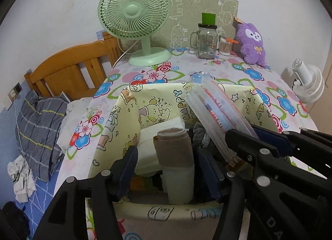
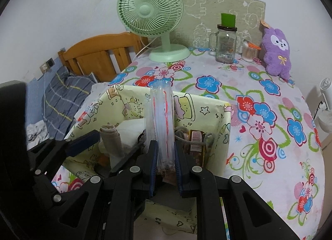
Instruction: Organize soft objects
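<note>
I have the right gripper (image 2: 165, 157) clamped on the clear plastic packet (image 2: 160, 119) above the yellow box (image 2: 225, 134) at the table's near edge, ready to file it, while my left gripper (image 1: 166, 165) gapes wide around the beige roll (image 1: 173, 146)

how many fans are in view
2: a green fan stands at the table's far left by the wall, and a white fan sits off the table's right edge. Others may be hidden.
</note>
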